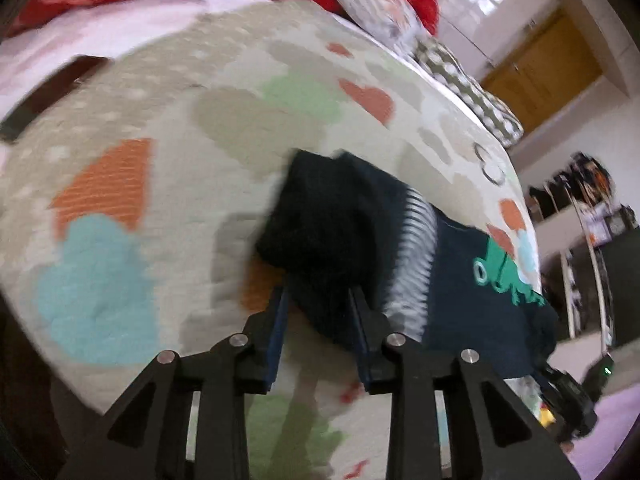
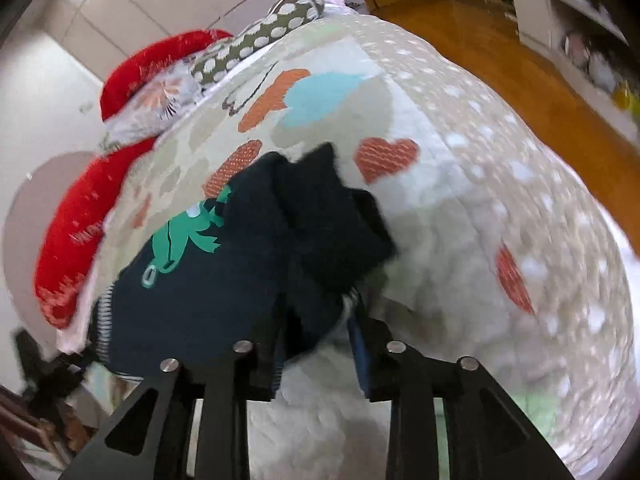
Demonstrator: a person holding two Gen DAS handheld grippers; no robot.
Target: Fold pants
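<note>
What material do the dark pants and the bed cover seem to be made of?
Pants: likely soft knit cotton, matte navy; it folds limply, has a striped ribbed band and a flat green print. Cover: seemingly quilted cotton, matte; its surface is puffy and dimpled, with printed hearts. The blur leaves the weave unclear.

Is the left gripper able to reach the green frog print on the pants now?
Probably not at once. The left gripper seems closed on a dark fold of the pants, so it is occupied. The frog print lies uncovered to its right, nothing blocking it.

A home bedroom: quilted bed [image 1: 168,168], red pillows [image 2: 76,240], wooden door [image 1: 540,72].
</note>
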